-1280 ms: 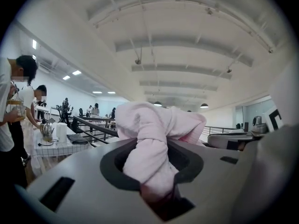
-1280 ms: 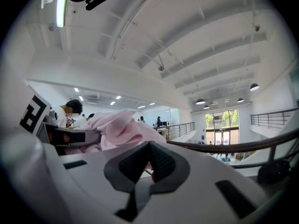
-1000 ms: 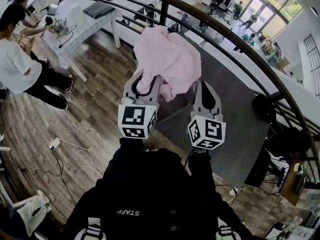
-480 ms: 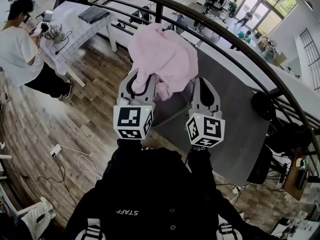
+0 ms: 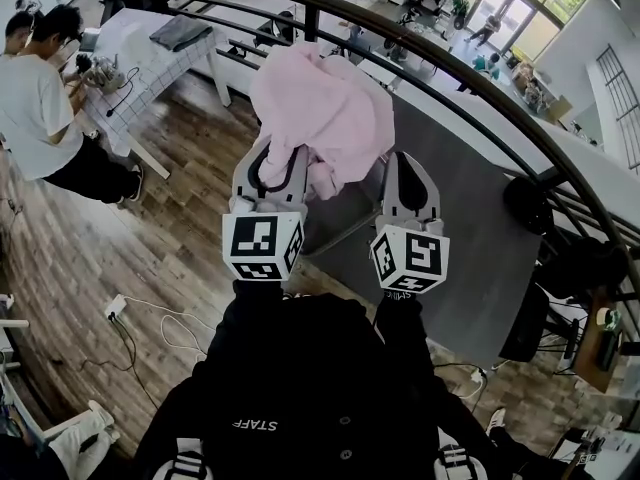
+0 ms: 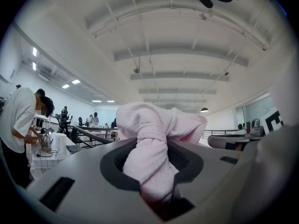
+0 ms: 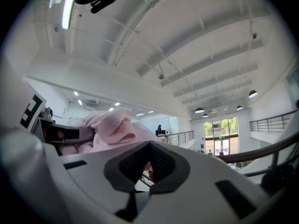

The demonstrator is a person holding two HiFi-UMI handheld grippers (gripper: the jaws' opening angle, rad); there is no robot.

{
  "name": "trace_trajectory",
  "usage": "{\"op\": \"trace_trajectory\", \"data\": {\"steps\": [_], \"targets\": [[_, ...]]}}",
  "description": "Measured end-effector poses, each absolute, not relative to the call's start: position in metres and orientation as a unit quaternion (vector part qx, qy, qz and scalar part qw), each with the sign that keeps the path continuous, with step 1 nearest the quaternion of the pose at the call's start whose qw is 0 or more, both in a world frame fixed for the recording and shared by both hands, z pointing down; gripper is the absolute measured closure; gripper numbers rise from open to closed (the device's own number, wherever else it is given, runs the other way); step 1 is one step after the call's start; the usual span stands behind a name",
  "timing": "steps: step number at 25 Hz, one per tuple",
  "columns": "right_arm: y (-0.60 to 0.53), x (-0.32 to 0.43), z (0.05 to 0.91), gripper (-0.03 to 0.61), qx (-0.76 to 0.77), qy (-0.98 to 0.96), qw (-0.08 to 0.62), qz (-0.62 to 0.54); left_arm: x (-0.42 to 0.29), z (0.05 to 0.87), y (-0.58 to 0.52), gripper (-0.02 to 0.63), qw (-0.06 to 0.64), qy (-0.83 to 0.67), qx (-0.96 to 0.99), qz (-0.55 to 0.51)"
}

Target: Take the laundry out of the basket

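A pink garment (image 5: 325, 118) hangs bunched in the air in front of me, high above the floor. My left gripper (image 5: 283, 156) is shut on a twisted fold of it. In the left gripper view the pink cloth (image 6: 152, 139) runs down through the dark pad opening and is pinched between the jaws of that gripper (image 6: 161, 202). My right gripper (image 5: 408, 166) is raised just right of the garment, shut, with nothing in it. In the right gripper view its jaws (image 7: 135, 190) meet empty, with the pink bundle (image 7: 110, 127) to the left. No basket is in view.
A curved black railing (image 5: 470, 78) runs behind the garment, with a lower floor beyond it. A grey slab (image 5: 470, 228) lies under my right gripper. At the far left, people (image 5: 40, 118) stand at a white table (image 5: 150, 48). A power strip (image 5: 115, 306) and cables lie on the wooden floor.
Both grippers and the garment hold almost the same place, with the left gripper drifting slightly left. The person at the white table has shifted, and a second person shows at the far left.
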State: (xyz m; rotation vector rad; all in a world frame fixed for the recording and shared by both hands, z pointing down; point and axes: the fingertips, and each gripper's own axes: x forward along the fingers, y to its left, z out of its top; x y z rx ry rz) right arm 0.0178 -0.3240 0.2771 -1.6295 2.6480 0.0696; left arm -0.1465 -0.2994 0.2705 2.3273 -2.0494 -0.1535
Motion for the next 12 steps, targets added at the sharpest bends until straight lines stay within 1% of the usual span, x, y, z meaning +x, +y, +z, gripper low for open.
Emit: {"op": "trace_trajectory", "data": {"steps": [12], "targets": [[-0.3279, 0.0188, 0.2807, 0.564, -0.526, 0.85, 0.011, 0.021, -0.1437, 0.2762, -0.3042, 0.481, 0.027, -0.659, 0.751, -0.038]]}}
